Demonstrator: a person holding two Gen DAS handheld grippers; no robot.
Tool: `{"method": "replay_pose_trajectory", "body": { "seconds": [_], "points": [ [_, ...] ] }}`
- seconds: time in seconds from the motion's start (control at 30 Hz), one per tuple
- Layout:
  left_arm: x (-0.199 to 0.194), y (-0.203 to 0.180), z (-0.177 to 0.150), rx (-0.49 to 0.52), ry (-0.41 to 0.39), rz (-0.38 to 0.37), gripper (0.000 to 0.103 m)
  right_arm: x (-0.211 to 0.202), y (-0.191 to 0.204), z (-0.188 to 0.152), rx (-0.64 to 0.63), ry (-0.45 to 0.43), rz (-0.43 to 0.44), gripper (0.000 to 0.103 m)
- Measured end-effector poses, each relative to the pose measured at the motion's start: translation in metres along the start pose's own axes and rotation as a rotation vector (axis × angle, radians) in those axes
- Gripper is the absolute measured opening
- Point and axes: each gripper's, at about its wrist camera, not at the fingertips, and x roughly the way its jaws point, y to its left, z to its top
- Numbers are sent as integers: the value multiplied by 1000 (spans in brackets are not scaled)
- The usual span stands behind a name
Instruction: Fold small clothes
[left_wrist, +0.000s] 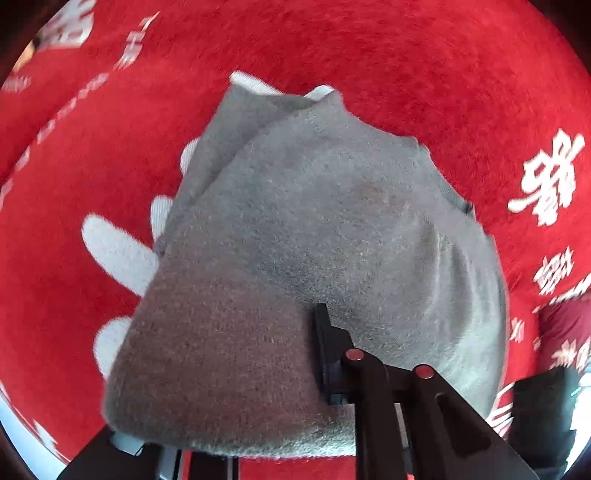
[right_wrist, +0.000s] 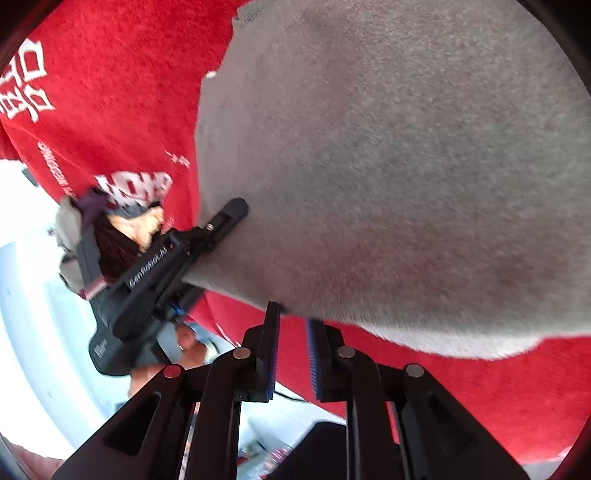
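Note:
A small grey knit garment (left_wrist: 314, 229) lies folded in layers on a red cloth. My left gripper (left_wrist: 295, 347) is shut on its near edge; one black finger (left_wrist: 328, 354) shows on top, the other is hidden under the fabric. In the right wrist view the garment (right_wrist: 388, 166) fills the upper right, and the left gripper (right_wrist: 225, 221) grips its left edge. My right gripper (right_wrist: 291, 332) sits at the garment's near edge with a narrow gap between its jaws and nothing between them.
The red cloth (left_wrist: 424, 66) with white lettering (left_wrist: 546, 177) covers the surface. Its edge and a pale floor (right_wrist: 29, 295) show at the left of the right wrist view, with the person's hand (right_wrist: 184, 343) on the left gripper's handle.

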Motion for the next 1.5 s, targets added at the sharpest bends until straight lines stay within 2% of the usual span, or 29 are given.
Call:
{"method": "replay_pose_trajectory", "body": {
  "seconds": [0.1, 0.13, 0.17, 0.23, 0.3, 0.37, 0.43, 0.53, 0.73, 0.9, 1.0, 1.07, 1.23, 1.33, 1.4, 1.43, 1.47, 1.5],
  "points": [
    [-5, -19, -5, 147, -43, 79, 15, -19, 14, 3, -70, 1, -52, 19],
    [-6, -24, -7, 190, -55, 100, 15, -26, 19, 5, -95, -10, -71, 28],
    [-6, -30, -11, 251, -72, 129, 15, -33, 24, 9, -114, -22, -89, 45],
    [-7, -37, -15, 327, -90, 166, 15, -47, 38, 23, -152, -46, -133, 63],
    [-7, -47, -22, 428, -119, 215, 15, -56, 52, 43, -178, -53, -154, 65],
    [-7, -58, -29, 524, -149, 261, 15, -58, 68, 63, -204, -48, -177, 72],
    [-7, -63, -35, 590, -169, 289, 15, -47, 92, 87, -264, -4, -228, 77],
    [-5, -68, -37, 650, -188, 310, 15, -18, 131, 114, -379, 95, -302, 79],
    [1, -75, -51, 792, -228, 363, 15, 76, 193, 141, -551, 383, -462, 81],
    [3, -77, -60, 872, -246, 382, 15, 139, 217, 135, -652, 531, -602, 85],
    [4, -80, -66, 917, -264, 400, 15, 160, 225, 131, -699, 568, -657, 86],
    [6, -81, -68, 941, -272, 419, 15, 172, 226, 131, -683, 579, -685, 87],
    [8, -84, -70, 974, -278, 440, 15, 198, 211, 132, -663, 590, -850, 87],
    [8, -84, -70, 977, -277, 438, 15, 199, 202, 131, -664, 585, -879, 87],
    [7, -83, -67, 958, -272, 427, 15, 190, 200, 132, -678, 559, -852, 73],
    [6, -83, -66, 947, -269, 421, 15, 183, 200, 134, -687, 541, -840, 48],
    [4, -82, -63, 929, -265, 409, 15, 174, 200, 137, -684, 521, -808, 31],
    [2, -83, -61, 917, -263, 399, 15, 162, 200, 141, -673, 499, -750, 28]
  ]
}}
